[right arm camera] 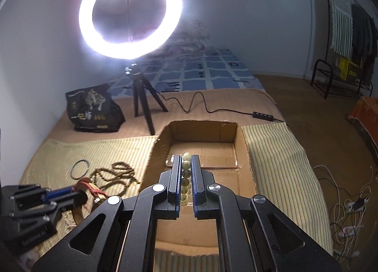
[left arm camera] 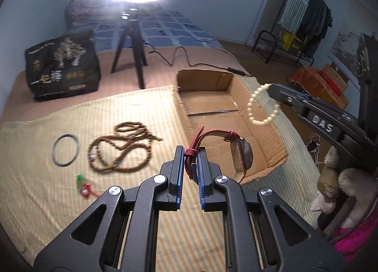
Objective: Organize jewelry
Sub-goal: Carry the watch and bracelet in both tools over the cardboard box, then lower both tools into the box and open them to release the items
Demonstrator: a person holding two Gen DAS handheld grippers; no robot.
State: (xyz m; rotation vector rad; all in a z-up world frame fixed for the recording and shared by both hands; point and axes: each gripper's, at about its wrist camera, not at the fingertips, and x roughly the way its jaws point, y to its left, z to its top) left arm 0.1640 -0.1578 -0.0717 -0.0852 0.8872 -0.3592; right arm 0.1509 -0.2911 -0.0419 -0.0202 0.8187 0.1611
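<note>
Jaws clamping tight, left gripper (left arm camera: 190,153) holding watch (left arm camera: 238,153) beside box (left arm camera: 271,151), right gripper (right arm camera: 186,172) holding pearl bracelet (left arm camera: 262,105) over it, carrying both boxward, next needing lowering and opening inside.

Dim bluish room lit by a glaring white ring light on a black tripod (right arm camera: 130,17), blown out at the left wrist view's top, soft shadows on the yellow striped cloth (left arm camera: 59,116), brown bead necklace (left arm camera: 122,147) motion-blurred, fisheye edges bent and vignetted
</note>
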